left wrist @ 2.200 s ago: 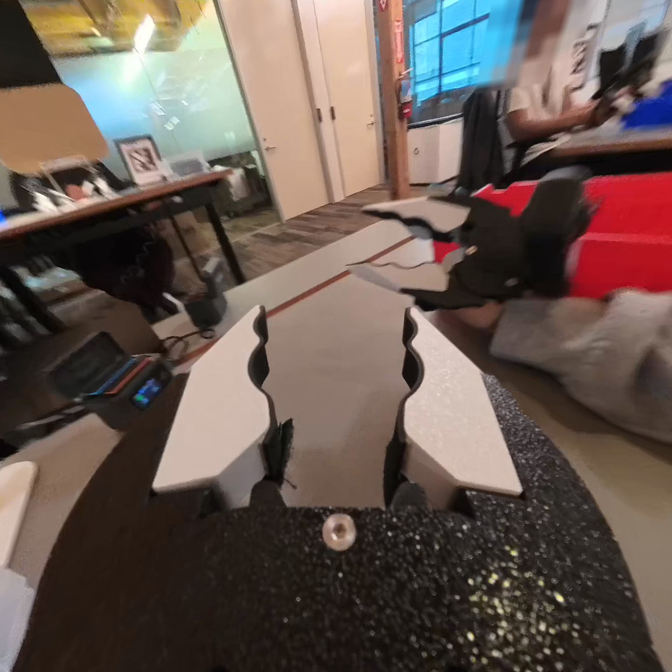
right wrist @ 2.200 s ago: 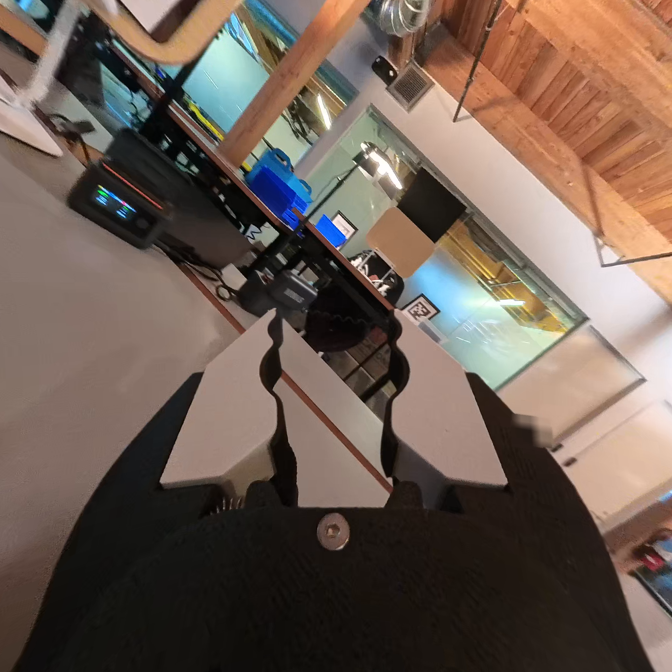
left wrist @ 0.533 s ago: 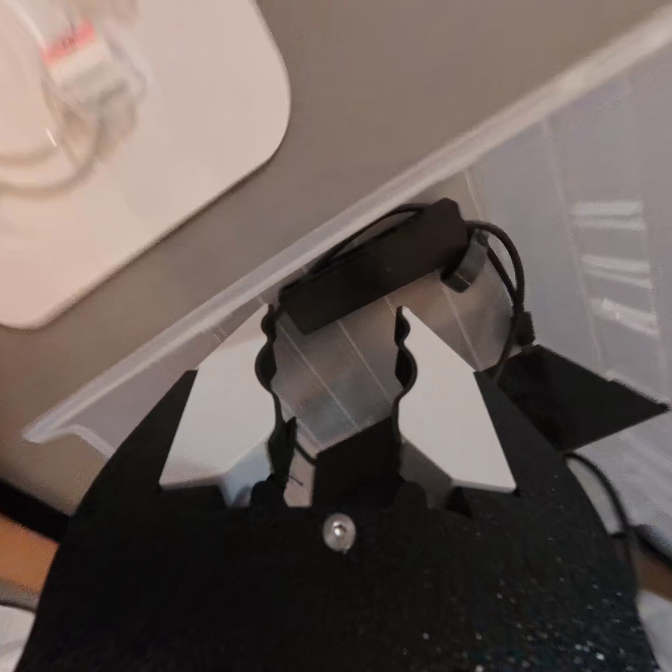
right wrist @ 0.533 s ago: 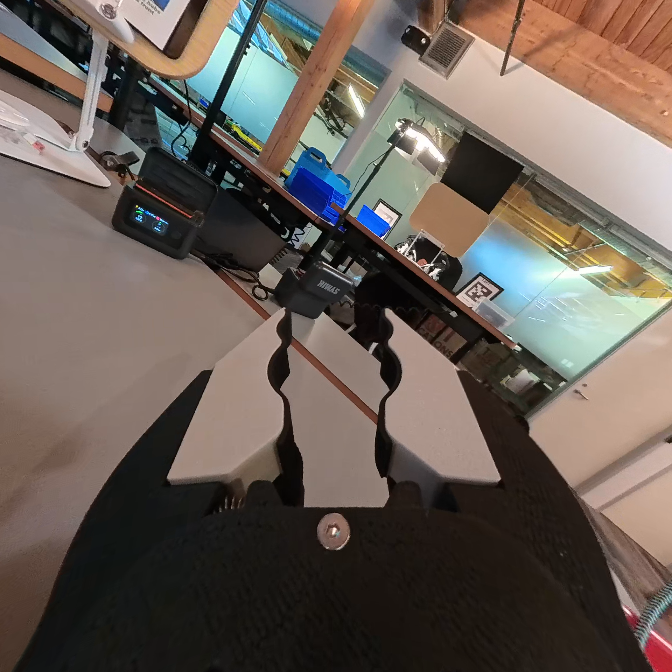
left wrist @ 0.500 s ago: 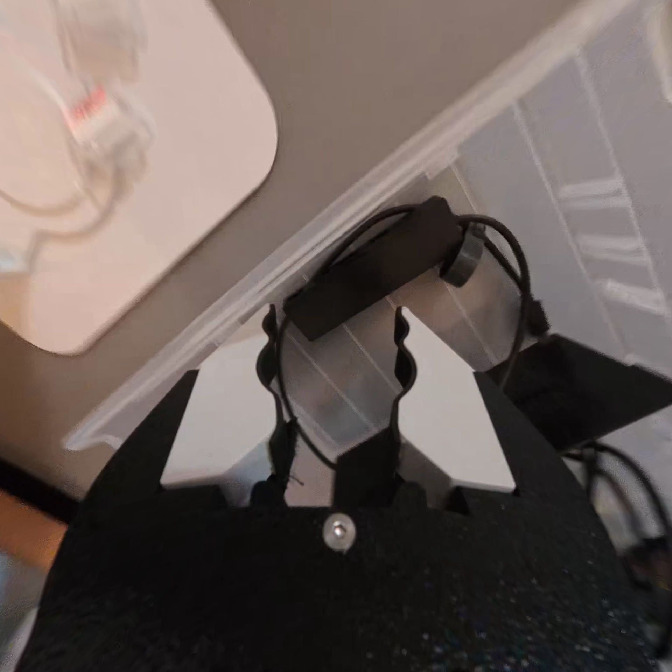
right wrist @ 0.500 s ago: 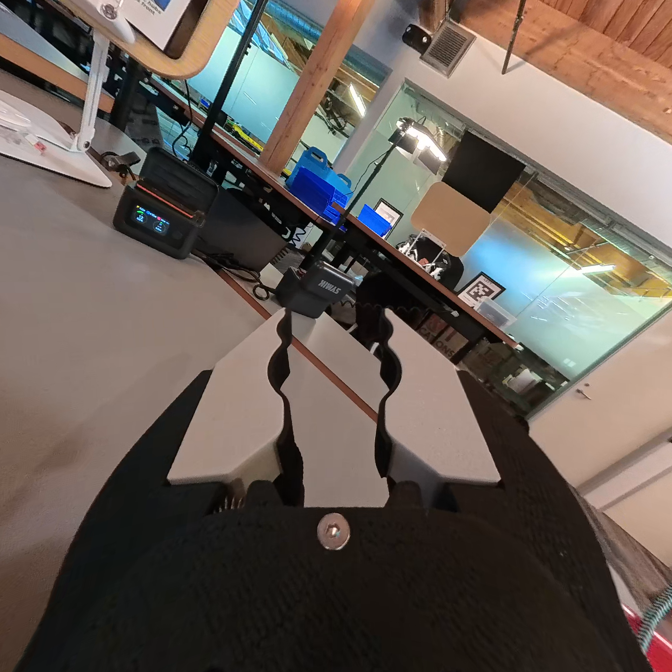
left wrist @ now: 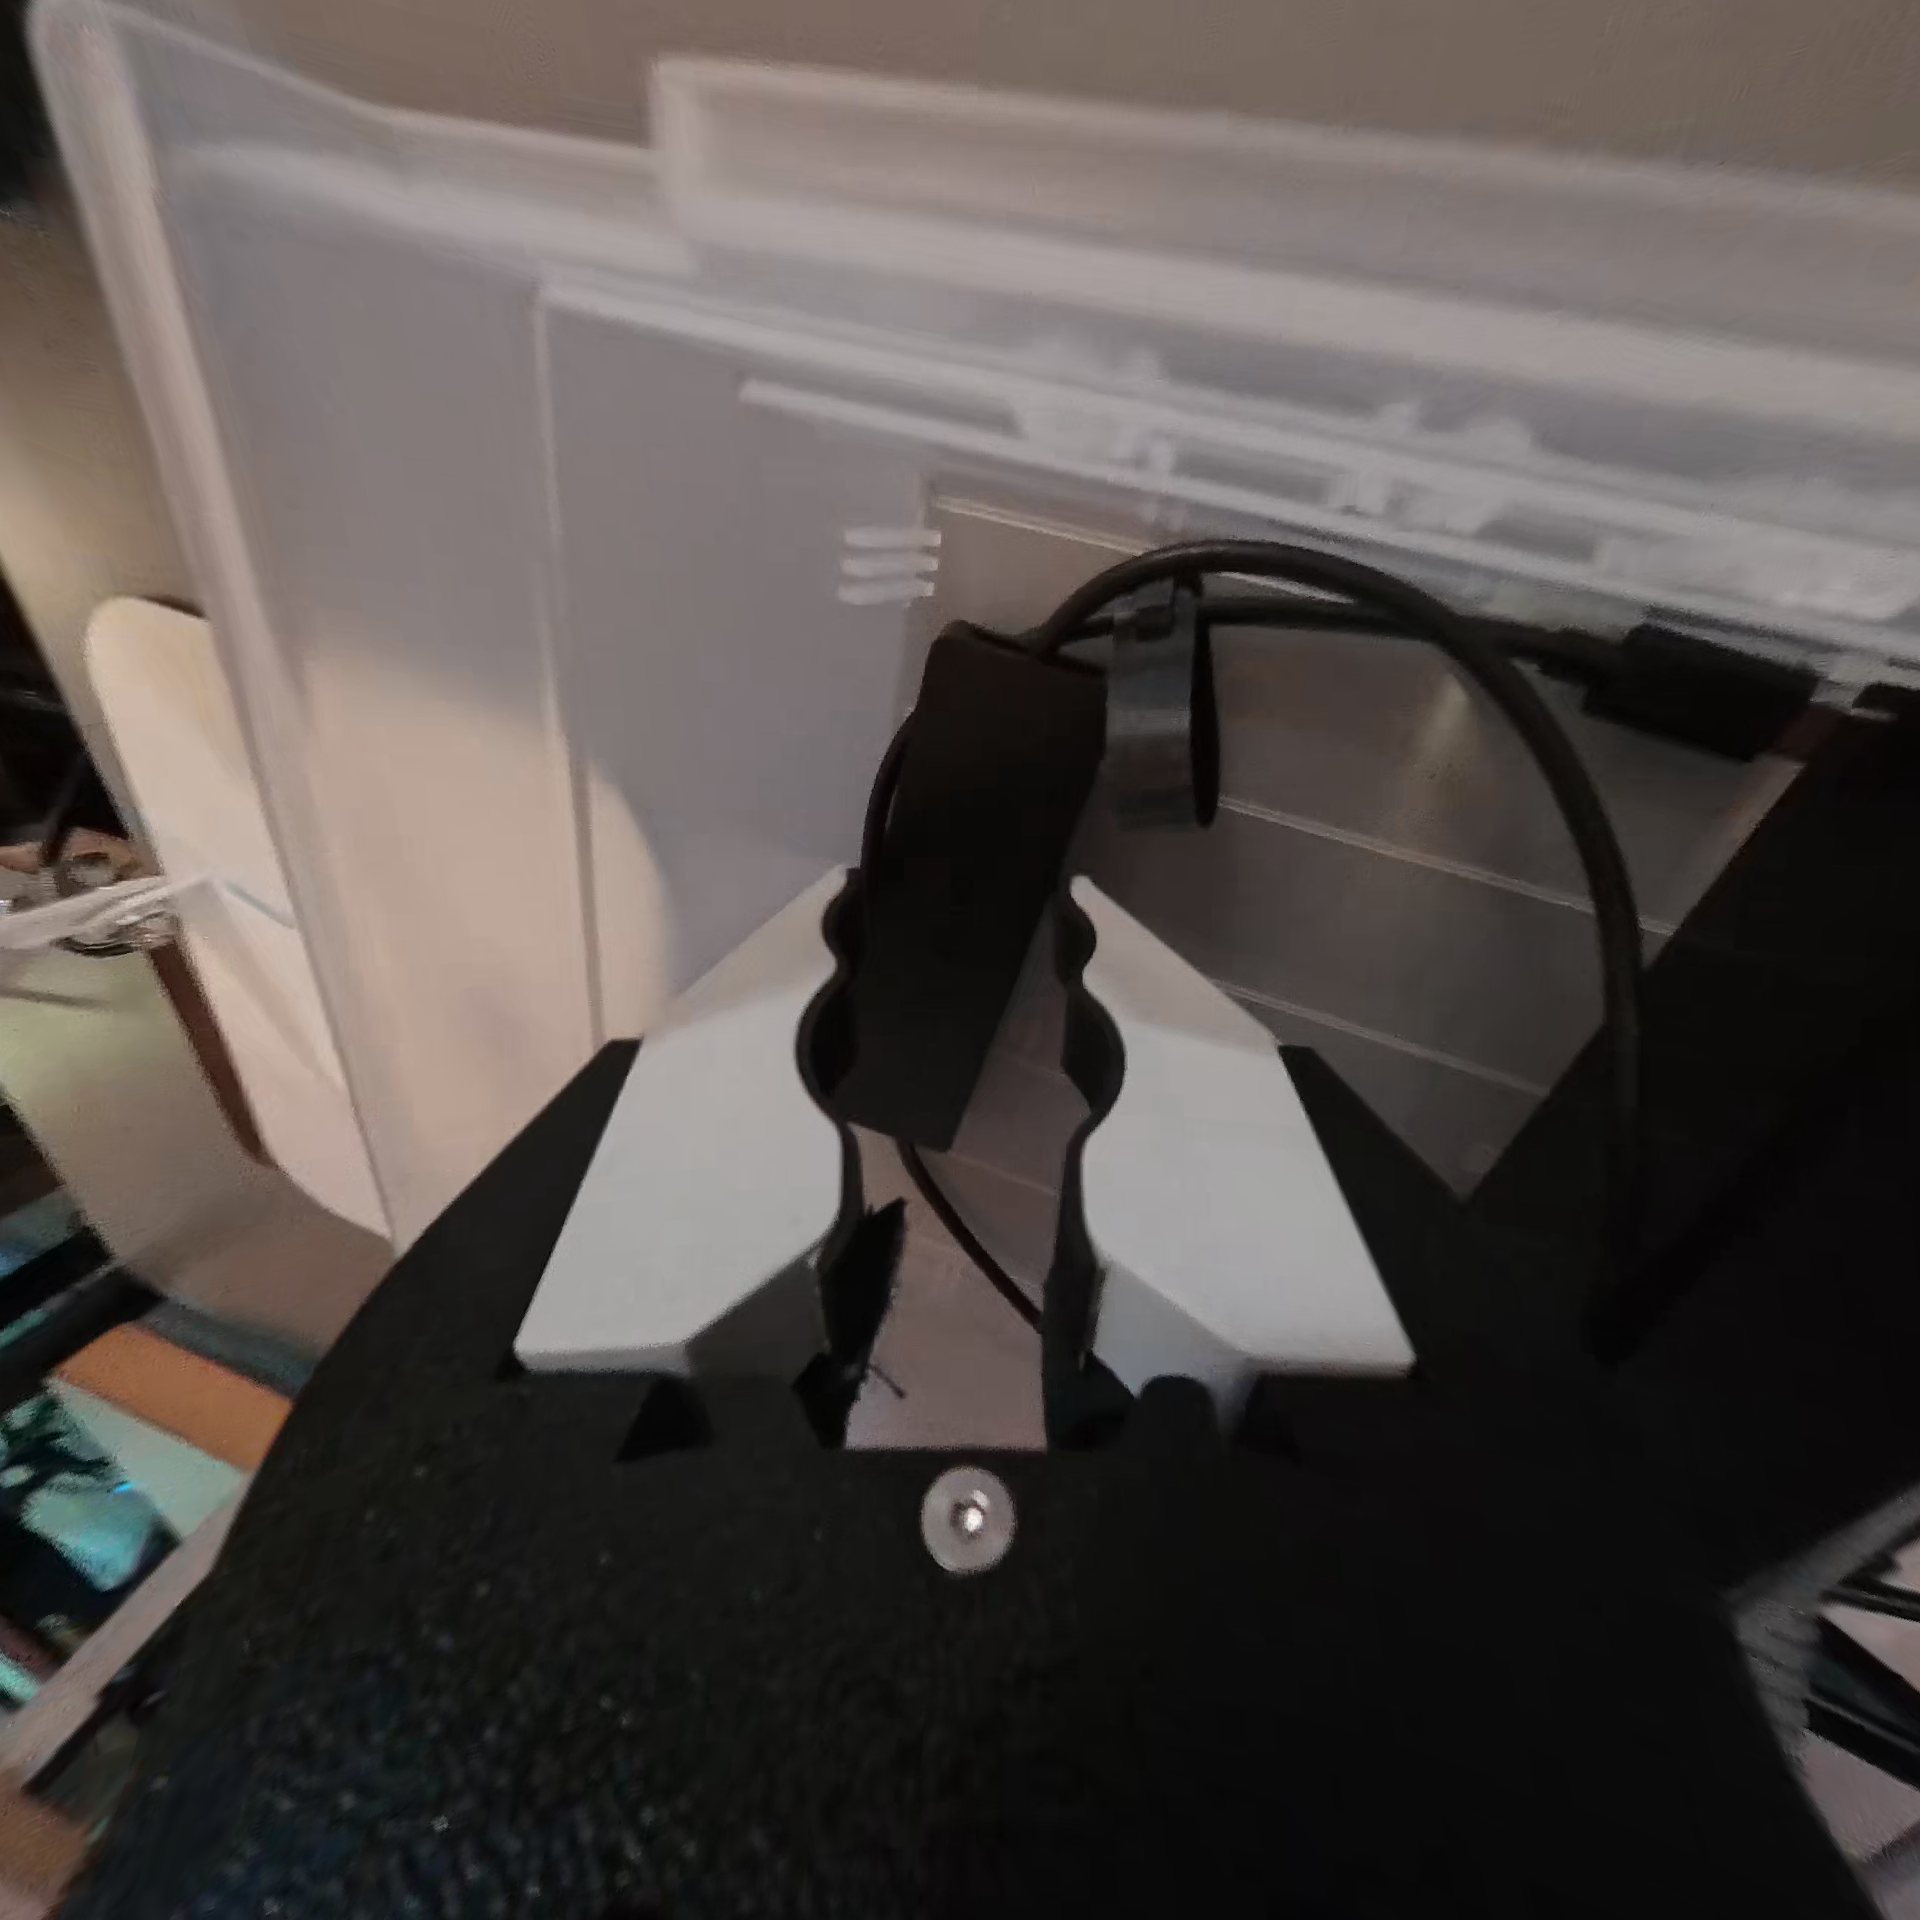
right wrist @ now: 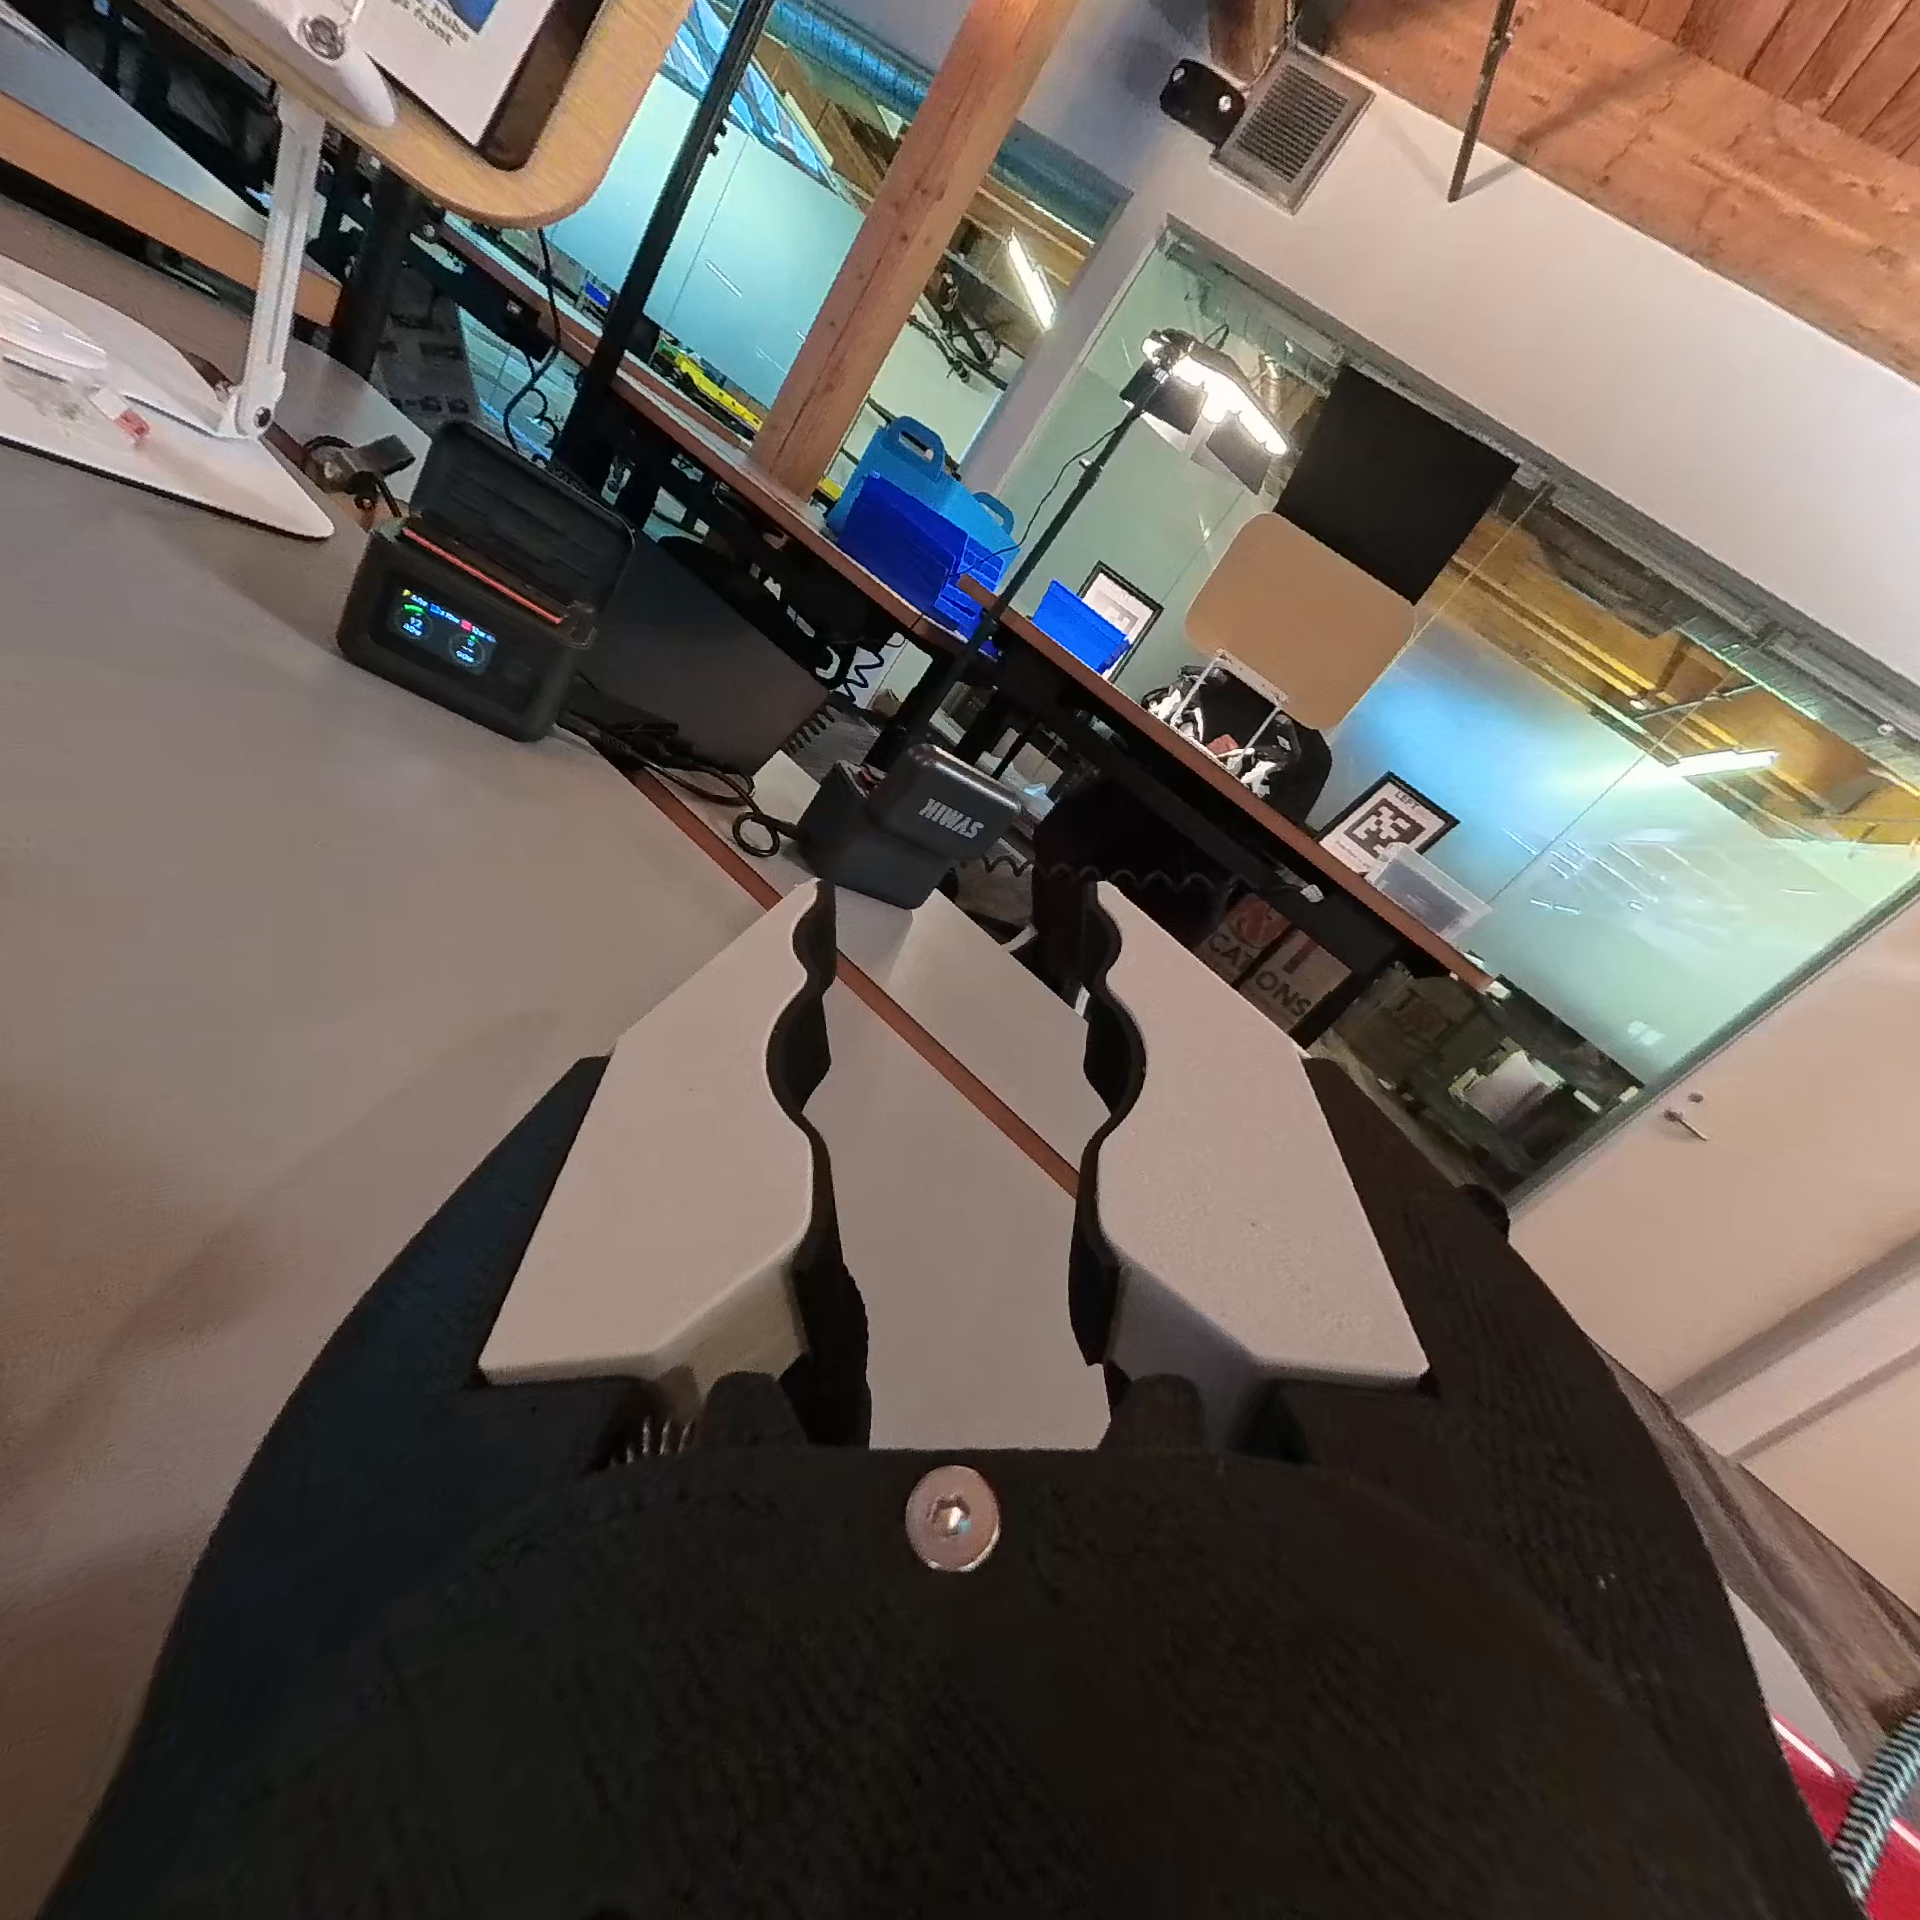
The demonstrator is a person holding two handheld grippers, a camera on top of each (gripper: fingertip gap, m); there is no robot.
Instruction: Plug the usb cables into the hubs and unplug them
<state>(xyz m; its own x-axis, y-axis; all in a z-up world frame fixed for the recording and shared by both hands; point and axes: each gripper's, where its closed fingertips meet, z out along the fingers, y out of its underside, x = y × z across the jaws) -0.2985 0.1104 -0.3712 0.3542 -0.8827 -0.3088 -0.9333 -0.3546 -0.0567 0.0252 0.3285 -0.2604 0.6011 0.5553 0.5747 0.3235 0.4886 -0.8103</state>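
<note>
The left gripper is reaching into a clear plastic bin, its two pale fingers spread apart with a black USB hub lying lengthwise in the gap between them. The hub's near end is sitting against the left finger's wavy inner edge, while a sliver of the bin floor is showing between the hub and the right finger, so whether the fingers are actually pressing on it cannot be told. A thin black cable is looping out from the hub's far end, arcing away to the right of the gripper and dropping behind its black body, where the rest is hidden. A grey band is wrapping part of that cable just right of the hub's far end. Farther right, against the bin's far wall, a dark plug-like block is lying blurred; its kind is hard to make out. Everything left of the bin is smeared by motion blur.

The right gripper is hovering well away from the bin, its fingers spread wide and holding nothing, over a grey tabletop. Ahead and to its left, a dark power station with a lit screen is standing on that table; straight ahead beyond the fingertips, a small grey charger block is sitting at the table's edge, its lower part cut off by the fingers.
</note>
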